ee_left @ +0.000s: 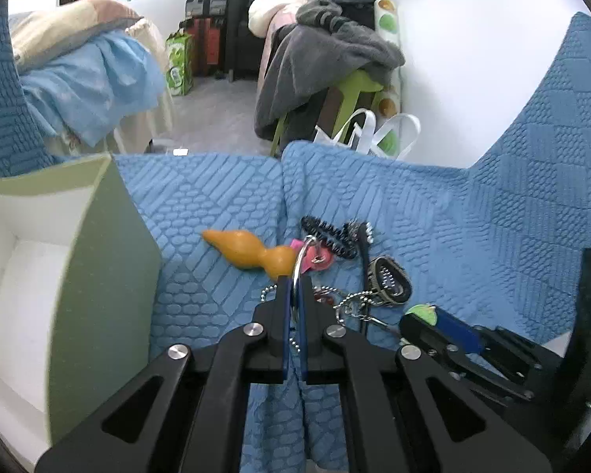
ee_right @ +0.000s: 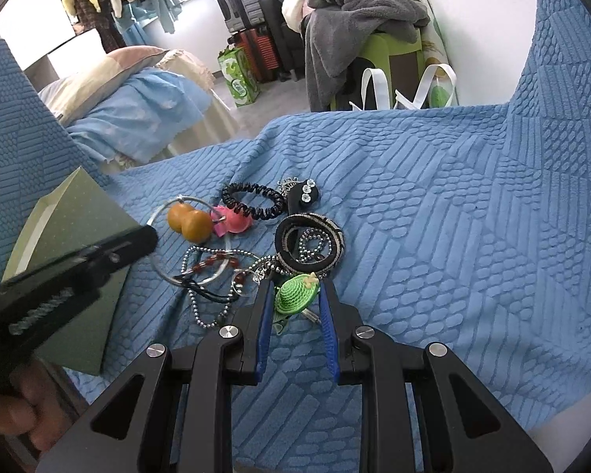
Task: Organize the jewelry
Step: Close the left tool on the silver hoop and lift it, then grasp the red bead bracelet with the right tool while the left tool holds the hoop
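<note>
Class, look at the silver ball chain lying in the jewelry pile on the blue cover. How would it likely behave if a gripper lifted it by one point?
The ball chain lies in loose curves, so it would probably droop. It crosses the silver hoop and red beads, so it may drag them along. Its small beads could slip.

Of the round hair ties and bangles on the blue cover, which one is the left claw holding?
The thin silver bangle: the left claw is shut on its rim. The black spiral hair tie lies free.

A blue textured bedspread [ee_right: 433, 216] carries a jewelry heap [ee_right: 256, 236] and, near its left edge, a green box [ee_right: 78, 236].
</note>
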### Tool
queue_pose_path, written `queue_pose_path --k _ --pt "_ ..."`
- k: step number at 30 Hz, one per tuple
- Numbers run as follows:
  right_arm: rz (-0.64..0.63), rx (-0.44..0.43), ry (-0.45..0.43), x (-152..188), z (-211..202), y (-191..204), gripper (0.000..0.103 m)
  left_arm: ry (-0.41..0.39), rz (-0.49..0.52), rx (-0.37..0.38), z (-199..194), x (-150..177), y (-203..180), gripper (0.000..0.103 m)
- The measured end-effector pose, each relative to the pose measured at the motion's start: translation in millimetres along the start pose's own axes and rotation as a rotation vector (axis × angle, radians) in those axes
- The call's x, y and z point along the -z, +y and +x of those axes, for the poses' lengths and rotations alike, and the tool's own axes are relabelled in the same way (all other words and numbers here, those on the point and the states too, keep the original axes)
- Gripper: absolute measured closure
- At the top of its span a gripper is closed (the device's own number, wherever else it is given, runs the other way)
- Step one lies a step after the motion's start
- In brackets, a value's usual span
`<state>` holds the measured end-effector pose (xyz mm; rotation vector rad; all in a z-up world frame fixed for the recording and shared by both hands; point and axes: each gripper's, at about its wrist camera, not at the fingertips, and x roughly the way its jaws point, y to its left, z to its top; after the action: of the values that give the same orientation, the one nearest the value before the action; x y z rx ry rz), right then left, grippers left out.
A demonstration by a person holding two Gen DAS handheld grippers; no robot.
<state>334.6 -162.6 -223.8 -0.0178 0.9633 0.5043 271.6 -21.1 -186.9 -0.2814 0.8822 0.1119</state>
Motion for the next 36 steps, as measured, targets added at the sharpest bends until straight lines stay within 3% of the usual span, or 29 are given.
queue_pose_path --k 10,16,18,20,25,29,36 --pt "-0.018 0.018 0.000 0 -2 6 0.082 -0.058 -0.024 0.104 -50 -12 6 0.100" --pt "-0.030 0.019 0.065 7 13 9 0.081 -0.069 -0.012 0.107 -60 -9 6 0.100" --pt "-0.007 -0.003 0.080 9 15 5 0.079 -0.061 -0.018 0.108 -58 -7 9 0.100" --pt "0.017 -0.035 0.085 9 13 1 0.070 -0.058 -0.019 0.107 -58 -5 10 0.100" --pt "0.035 -0.106 0.034 7 -5 4 0.070 -0.047 -0.034 0.112 -55 -2 16 0.100" --pt "0.066 -0.225 -0.027 3 -18 7 0.070 -0.042 -0.038 0.122 -55 -1 17 0.100" --pt "0.093 -0.327 -0.010 1 -10 18 0.073 -0.045 -0.043 0.133 -58 0 18 0.100"
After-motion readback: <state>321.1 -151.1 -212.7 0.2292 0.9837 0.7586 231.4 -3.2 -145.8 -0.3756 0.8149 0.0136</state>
